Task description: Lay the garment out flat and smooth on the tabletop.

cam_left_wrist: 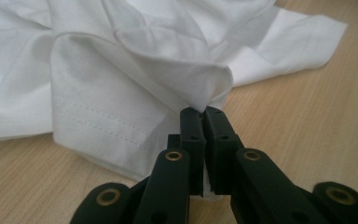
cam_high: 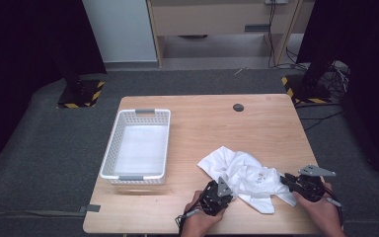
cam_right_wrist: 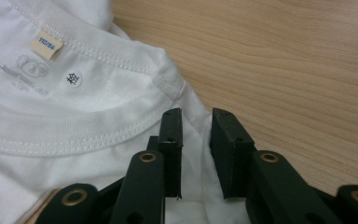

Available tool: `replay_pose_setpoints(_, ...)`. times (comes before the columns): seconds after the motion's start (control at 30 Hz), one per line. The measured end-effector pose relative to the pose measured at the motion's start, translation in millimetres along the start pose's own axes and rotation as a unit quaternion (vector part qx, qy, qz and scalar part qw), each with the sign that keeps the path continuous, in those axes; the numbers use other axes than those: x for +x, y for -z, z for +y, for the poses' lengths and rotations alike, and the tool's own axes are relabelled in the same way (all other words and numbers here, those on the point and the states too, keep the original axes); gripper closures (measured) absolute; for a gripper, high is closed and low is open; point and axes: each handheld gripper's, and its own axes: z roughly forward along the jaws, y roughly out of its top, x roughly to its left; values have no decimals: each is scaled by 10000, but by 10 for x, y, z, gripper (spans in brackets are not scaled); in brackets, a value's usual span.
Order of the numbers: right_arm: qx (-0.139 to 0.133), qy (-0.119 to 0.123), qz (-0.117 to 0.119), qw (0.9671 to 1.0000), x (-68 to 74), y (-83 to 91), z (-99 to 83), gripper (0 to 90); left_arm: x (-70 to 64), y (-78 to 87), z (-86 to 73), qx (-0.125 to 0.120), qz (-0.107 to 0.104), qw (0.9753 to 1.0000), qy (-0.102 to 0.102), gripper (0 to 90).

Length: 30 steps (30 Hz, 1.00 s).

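A crumpled white T-shirt (cam_high: 244, 175) lies on the wooden table (cam_high: 202, 128) near its front right. My left gripper (cam_high: 230, 191) is at the shirt's near-left edge; in the left gripper view it (cam_left_wrist: 204, 112) is shut on a raised fold of the cloth (cam_left_wrist: 121, 70). My right gripper (cam_high: 284, 179) is at the shirt's right edge. In the right gripper view it (cam_right_wrist: 196, 115) stands open, its jaws either side of the shirt's shoulder seam just beside the collar (cam_right_wrist: 74, 135). A size label (cam_right_wrist: 46, 45) shows inside the neck.
An empty white plastic basket (cam_high: 109, 148) stands on the left half of the table. A small dark round cap (cam_high: 238, 107) sits near the far edge. Grey carpet surrounds the table, with black stands and cables beyond it.
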Motion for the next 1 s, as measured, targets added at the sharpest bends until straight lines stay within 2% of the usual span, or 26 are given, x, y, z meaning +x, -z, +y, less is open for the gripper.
replay_pose_setpoints(0.17,67,4,-4,10000,-31,6,-9,838,-1,229,88,-291,-91,9995,17,879)
replay_pose_setpoints(0.27,89,-23,-7,10000,-45,12,-8,864,39,389,124,-507,-101,9986,117,879)
replay_pose_setpoints(0.37,103,-7,-22,9999,-53,17,-9,875,126,495,136,-659,-7,9975,239,880)
replay_pose_setpoints(0.5,127,-29,-71,9999,-77,31,-14,878,345,562,132,-847,153,9944,613,880)
replay_pose_setpoints(0.6,135,-34,-104,9998,-108,46,-21,879,470,557,137,-877,316,9930,727,881)
replay_pose_setpoints(0.73,135,-106,-160,9997,-166,72,-40,880,546,482,128,-758,507,9935,687,881)
replay_pose_setpoints(0.83,135,-164,-195,9996,-201,90,-53,880,578,450,99,-681,542,9937,700,882)
replay_pose_setpoints(1.0,125,-201,-222,9995,-219,103,-65,880,598,492,50,-661,584,9934,729,882)
